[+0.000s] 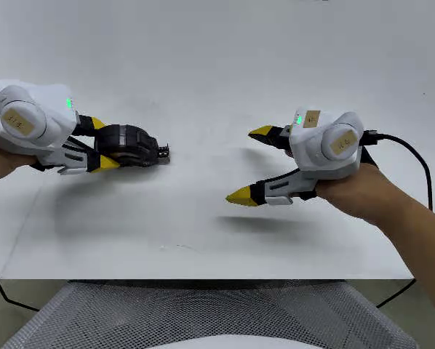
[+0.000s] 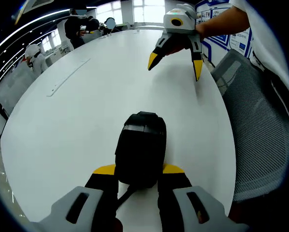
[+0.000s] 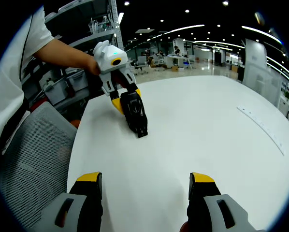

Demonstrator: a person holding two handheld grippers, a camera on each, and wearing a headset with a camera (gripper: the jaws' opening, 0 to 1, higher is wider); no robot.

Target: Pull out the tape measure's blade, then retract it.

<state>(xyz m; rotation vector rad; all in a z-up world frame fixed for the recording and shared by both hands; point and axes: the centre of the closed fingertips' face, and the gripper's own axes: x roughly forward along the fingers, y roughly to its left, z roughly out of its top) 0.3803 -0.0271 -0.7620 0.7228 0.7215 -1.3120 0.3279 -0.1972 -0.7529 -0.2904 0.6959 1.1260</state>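
Fingers [image 1: 105, 163] of my left gripper [image 1: 102, 142] pinch the tape measure [image 1: 134, 145] on the desk [image 1: 203, 73] in the head view, the right gripper [image 1: 251, 164] spread wide; the left gripper view shows a hard, likely slick case [image 2: 140, 145]; in the right gripper view, I'd pinch its thin hook [image 3: 142, 133].

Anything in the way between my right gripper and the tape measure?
No. Bare white table runs from the open right gripper to the tape measure, which the left gripper holds; the head view and right gripper view both show it.
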